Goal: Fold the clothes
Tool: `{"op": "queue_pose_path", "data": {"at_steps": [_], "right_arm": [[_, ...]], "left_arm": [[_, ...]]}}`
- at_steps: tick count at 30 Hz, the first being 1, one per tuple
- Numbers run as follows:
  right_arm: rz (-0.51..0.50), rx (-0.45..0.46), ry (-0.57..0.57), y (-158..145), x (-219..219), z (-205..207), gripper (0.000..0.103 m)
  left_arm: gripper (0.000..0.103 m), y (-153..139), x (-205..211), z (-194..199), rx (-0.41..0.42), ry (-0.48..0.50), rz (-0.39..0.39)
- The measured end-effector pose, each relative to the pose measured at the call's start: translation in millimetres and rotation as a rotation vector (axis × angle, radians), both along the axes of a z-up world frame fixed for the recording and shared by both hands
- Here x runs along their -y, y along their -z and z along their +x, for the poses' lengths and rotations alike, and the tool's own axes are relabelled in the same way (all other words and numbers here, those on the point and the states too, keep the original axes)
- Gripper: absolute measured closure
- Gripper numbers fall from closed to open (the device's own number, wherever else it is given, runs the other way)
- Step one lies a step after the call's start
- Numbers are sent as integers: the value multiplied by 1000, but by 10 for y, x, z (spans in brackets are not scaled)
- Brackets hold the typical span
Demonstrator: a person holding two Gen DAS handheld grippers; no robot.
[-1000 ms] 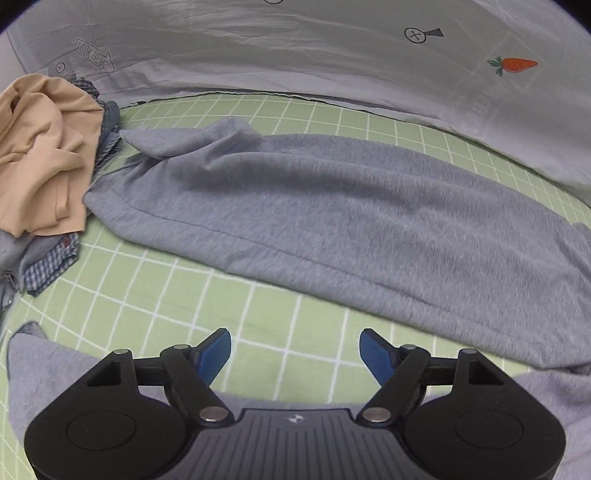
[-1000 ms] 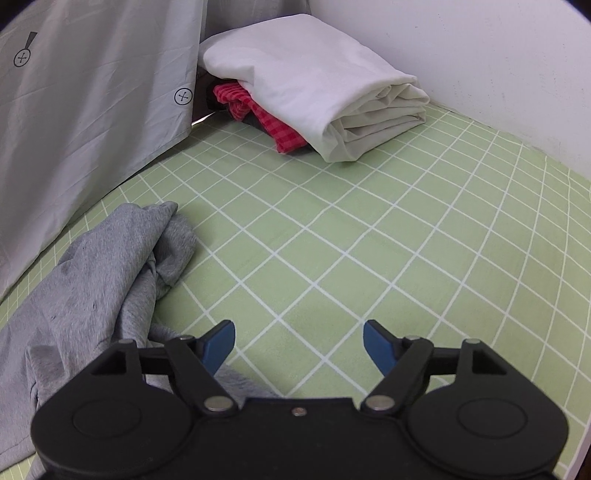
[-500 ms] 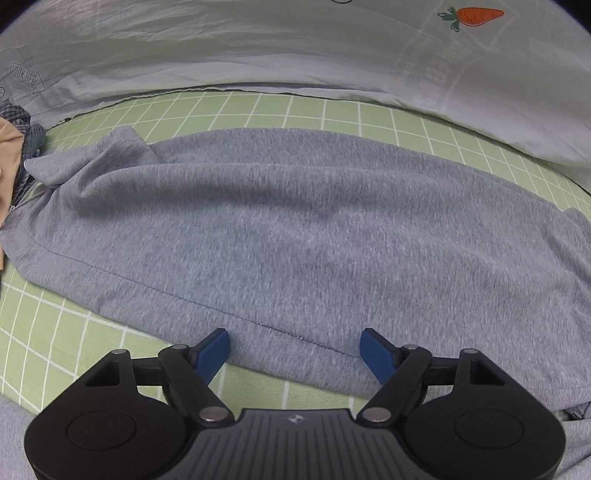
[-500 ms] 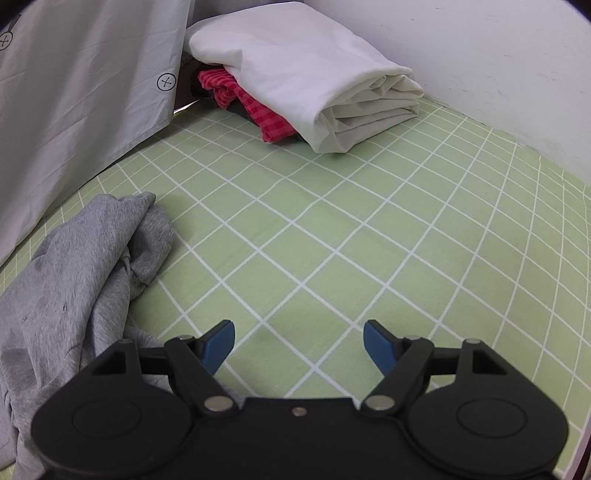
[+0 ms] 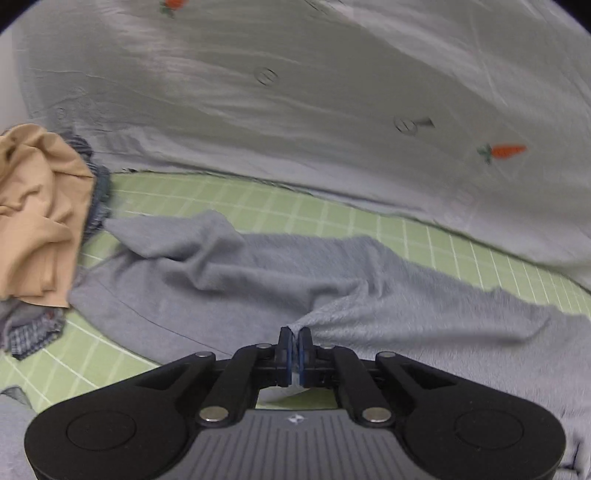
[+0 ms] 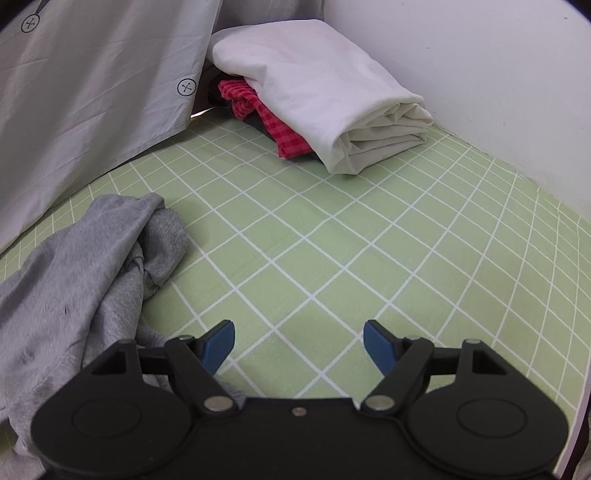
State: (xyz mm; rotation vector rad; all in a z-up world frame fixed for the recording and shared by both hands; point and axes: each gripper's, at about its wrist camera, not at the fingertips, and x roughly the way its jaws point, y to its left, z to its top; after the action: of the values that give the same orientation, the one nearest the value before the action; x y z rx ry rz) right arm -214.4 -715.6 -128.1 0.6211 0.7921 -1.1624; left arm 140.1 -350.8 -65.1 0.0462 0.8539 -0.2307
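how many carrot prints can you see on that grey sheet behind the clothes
2. One carrot sits at the right of the grey sheet; another carrot is cut off at the top edge. Folds may hide more.

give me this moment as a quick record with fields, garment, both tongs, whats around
garment: grey garment spread across the green grid mat, rumpled
left tongs: left tongs shut on a pinched edge of the grey garment, cloth tented up at the grip
right tongs: right tongs open over bare mat, holding nothing, garment end beside them
unfolded pile: tan cloth on checked fabric, at the garment's far left
folded pile: white folded cloth over a red checked item
backdrop: grey sheet with carrot prints
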Motion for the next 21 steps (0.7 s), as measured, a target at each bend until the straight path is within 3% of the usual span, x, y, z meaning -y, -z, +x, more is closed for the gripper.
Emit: {"op": "queue_pose_path", "data": {"at_steps": [3,5,9,10,12,14,21], "right_arm": [[-9,0,-18,-29,-38,38,26],[-15,0,-30,-48,-63,63,26],[-19,5,-57,-73,-113,133,26],[-12,11,-66,-67,-125,168,26],[-6,25,-101,-71,-157,263,26],[7,42,-154,-64,-184,372,26],[77,77,-389,49,-254,863,25]], "left_arm": [[99,-203,-496,88,91,-172,49],[99,-190,-822,171,92,-295,84],[92,3,-1259,237,-53,-440,98],[88,27,-1284,216,-71,-439,98],[64,96,-1218,102,-103,-386,99],[54,158,-1092,-24,-126,-323,92],[49,458,-549,-281,-234,-136,88]]}}
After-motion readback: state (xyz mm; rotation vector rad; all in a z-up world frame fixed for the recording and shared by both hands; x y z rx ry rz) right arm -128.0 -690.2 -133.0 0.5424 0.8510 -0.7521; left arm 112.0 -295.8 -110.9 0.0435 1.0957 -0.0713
